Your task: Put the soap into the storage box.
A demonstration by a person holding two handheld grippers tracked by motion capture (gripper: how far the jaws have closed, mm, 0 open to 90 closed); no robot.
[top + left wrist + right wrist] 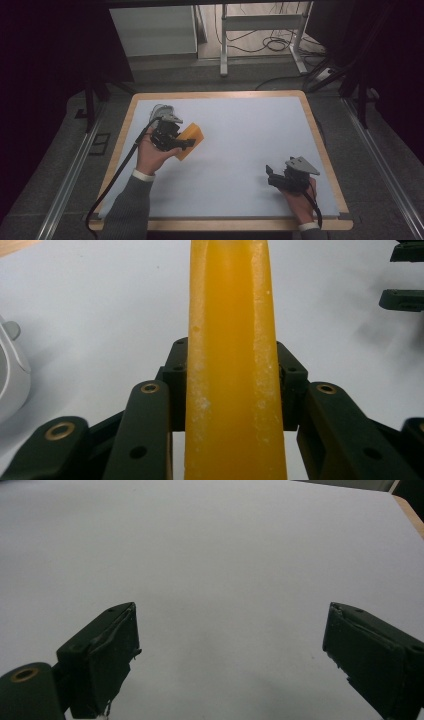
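An orange block [194,135] with a slightly rough, pale-flecked edge [231,300] is held just above the white table mat [240,125] at its left side. My left gripper [186,143] is shut on the orange block, its two black jaws pressing both flat sides [231,347]. At the mat's near right corner, my right gripper [271,176] stands open, held low over the mat. Its jaws spread wide [232,615] with bare white surface between them.
A white rounded object [12,370] lies on the mat close beside the left gripper, by the far left corner [161,109]. The right gripper's jaws [402,299] appear far off in the left gripper view. A wooden rim [320,145] borders the mat.
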